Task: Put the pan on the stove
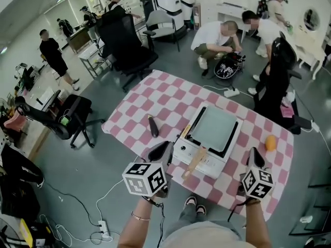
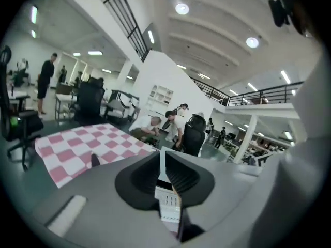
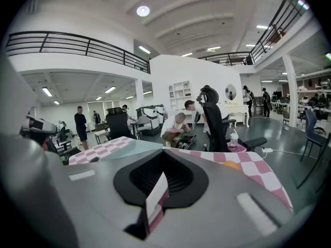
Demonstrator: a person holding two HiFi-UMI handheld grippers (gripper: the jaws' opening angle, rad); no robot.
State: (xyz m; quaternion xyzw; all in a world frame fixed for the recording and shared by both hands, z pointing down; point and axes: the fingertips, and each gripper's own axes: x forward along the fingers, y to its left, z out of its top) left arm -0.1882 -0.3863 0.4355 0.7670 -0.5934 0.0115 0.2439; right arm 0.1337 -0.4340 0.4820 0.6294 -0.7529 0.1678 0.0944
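From the head view, a counter (image 1: 155, 99) draped in a pink-and-white checked cloth carries a boxy white stove (image 1: 213, 165). The pan (image 1: 214, 128) appears to lie flat on top of the stove. It is square with a dark rim and a smooth pale grey-green inside, and its light wooden handle (image 1: 194, 162) sticks out over the stove's front edge. Left of the stove lies a slim dark rounded object (image 1: 153, 126). Right of the stove sits a small orange ball (image 1: 270, 142). The left tongs (image 1: 166, 146) hover just off the stove's front left corner. The right tongs (image 1: 253, 150) hover beyond its front right corner. Each carries a cube of black-and-white square markers.

In the left gripper view, the black ribbed pads of the left tongs (image 2: 161, 154) stand narrow, with only a thin slit between them. Nothing is held in the slit, and the stove's white front (image 2: 168, 203) shows through it. The checked cloth (image 2: 77, 149) spreads to the left, with the dark object (image 2: 95, 160) lying on it.

In the right gripper view, the right tongs (image 3: 163, 152) have their tips together and grip nothing. A sliver of checked cloth shows below the tips. The pan's glossy grey-green surface (image 3: 136, 147) lies beyond them to the left. The orange ball (image 3: 232, 165) rests on the cloth (image 3: 248, 161) to the right.
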